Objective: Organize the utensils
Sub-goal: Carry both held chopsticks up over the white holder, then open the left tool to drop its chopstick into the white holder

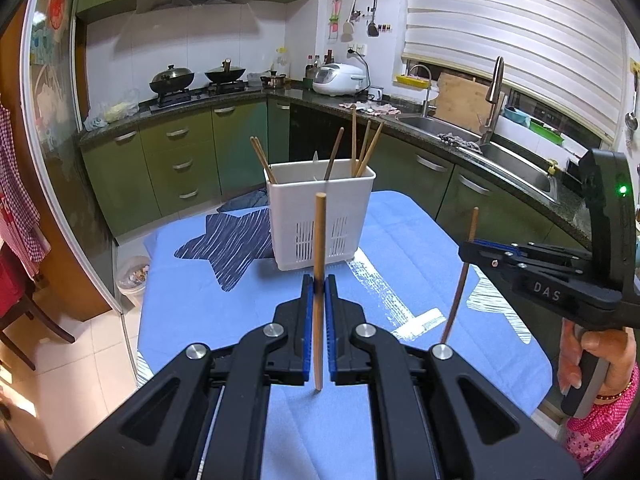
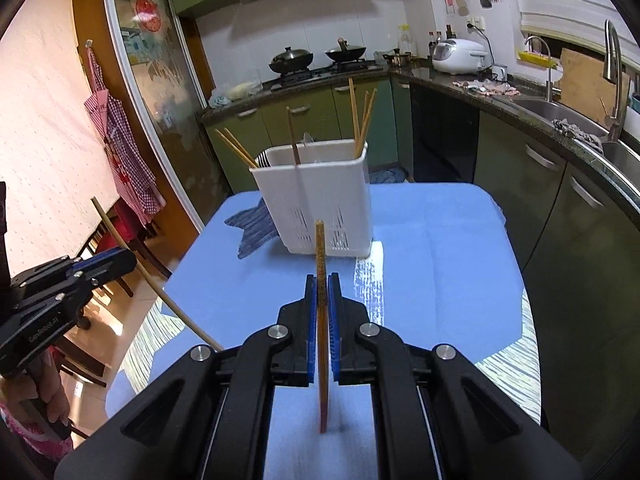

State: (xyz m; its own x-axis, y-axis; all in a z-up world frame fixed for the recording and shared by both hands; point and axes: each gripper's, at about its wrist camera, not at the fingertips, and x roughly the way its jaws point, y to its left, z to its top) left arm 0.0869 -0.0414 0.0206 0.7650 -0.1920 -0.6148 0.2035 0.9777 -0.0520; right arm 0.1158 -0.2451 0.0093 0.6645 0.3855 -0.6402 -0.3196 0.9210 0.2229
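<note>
the left gripper [image 1: 319,285] is clenched on a pale chopstick [image 1: 319,240], held upright over the blue cloth [image 1: 400,232]; the right gripper [image 2: 322,280] is clamped on a darker chopstick [image 2: 321,248], upright too. ahead of both stands the white utensil holder [image 1: 320,208] on the cloth, with several chopsticks [image 1: 362,148] leaning inside it.

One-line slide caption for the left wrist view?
Left tongs grip an upright chopstick before the white utensil holder.
</note>
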